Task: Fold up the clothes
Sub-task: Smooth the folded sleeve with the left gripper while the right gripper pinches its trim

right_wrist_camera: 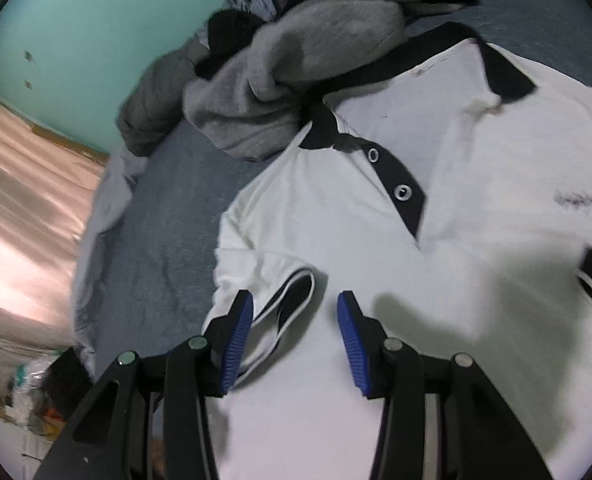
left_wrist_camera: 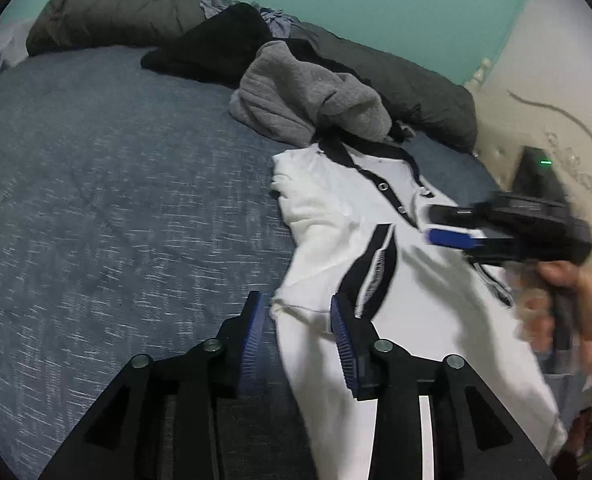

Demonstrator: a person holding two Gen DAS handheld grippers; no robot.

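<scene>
I've got the white shirt spread face up on the blue bed, collar toward the heap of grey and dark clothes by the wall. Both sleeves look folded in across the chest already, so my read is that the side folds are done and the bottom-to-collar fold comes next.

Left tongs: jaws part open, nothing between the pads, hovering over the shirt's left edge with the black sleeve cuff just beside the right-hand pad. Right tongs: also part open and empty, above the other sleeve's striped cuff. From the left camera the right tool is a blur off to the side, with a hand wrapped round its grip.

To do this well, I'd bring both tongs to the hem corners, pinch through all layers so the tucked sleeves don't slide out, lift evenly, and lay the hem up near the collar. Keep the two sides level, or the fold goes crooked. I'd also stay clear of that grey heap touching the collar; dragging it would wreck the shape.

Writing: there's a small dark mark on the chest, perhaps a logo, but too smeared to read. A faint tag inside the collar is illegible too.
</scene>
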